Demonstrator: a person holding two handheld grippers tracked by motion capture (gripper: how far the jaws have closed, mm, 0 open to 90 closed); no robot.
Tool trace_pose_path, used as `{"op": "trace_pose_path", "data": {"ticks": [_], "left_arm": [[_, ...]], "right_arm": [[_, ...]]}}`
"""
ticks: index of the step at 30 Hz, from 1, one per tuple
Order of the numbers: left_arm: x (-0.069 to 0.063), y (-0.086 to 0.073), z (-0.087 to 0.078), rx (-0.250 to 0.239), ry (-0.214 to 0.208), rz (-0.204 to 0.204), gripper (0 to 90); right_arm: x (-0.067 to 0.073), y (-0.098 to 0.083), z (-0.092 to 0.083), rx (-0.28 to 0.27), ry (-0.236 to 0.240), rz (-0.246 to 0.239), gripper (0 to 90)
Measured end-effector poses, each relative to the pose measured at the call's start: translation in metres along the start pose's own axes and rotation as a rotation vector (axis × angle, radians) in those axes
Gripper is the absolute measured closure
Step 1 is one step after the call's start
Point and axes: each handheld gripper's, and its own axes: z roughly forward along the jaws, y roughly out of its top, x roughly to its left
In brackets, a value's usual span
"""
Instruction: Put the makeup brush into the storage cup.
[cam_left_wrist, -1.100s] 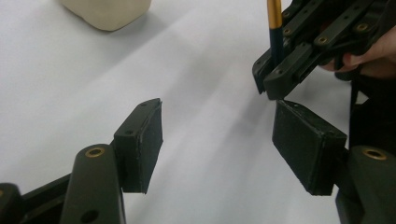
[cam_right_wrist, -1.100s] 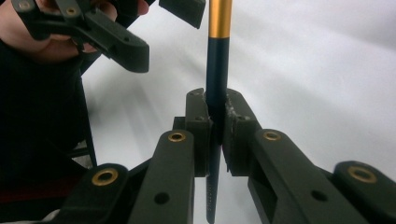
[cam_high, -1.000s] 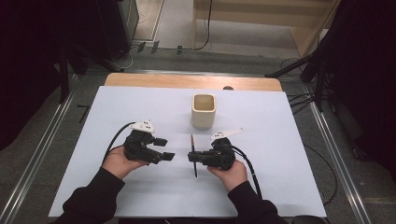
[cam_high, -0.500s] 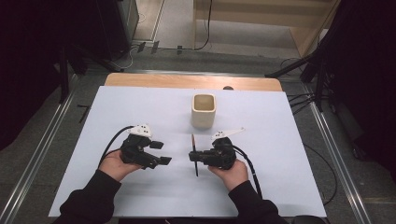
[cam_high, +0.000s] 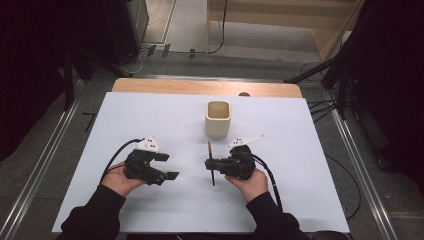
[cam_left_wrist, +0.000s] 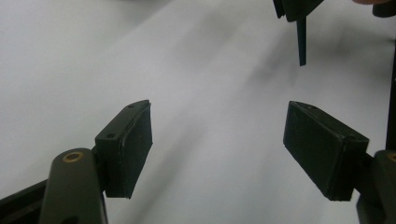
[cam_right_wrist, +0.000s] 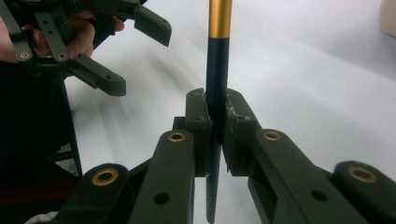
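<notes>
Dark gold-banded pencil (cam_right_wrist: 218, 56) clamped crosswise in the right hand-held gripper (cam_high: 212, 164), apart from the wide-open, empty left hand-held gripper (cam_high: 167, 166).

— What did your left gripper (cam_high: 167, 166) do in this last moment?

— You've just been spreading its jaws; they now stand wide apart over the white table (cam_high: 150, 120) with nothing between them.

— Did it shift?

— Your left hand (cam_high: 120, 181) drew slightly back toward you, away from the pen (cam_high: 211, 165).
</notes>
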Motion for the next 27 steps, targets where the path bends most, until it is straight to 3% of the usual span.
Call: {"op": "trace_pose_path", "data": {"ticks": [15,27], "left_arm": [[0.000,-0.005,-0.001,0.002,0.018,-0.008,24.4],[0.000,-0.005,0.000,0.005,0.018,-0.001,24.6]], "right_arm": [[-0.003,0.013,-0.006,-0.019,-0.050,-0.027,83.2],[-0.010,0.026,-0.007,-0.037,-0.078,-0.020,83.2]]}}
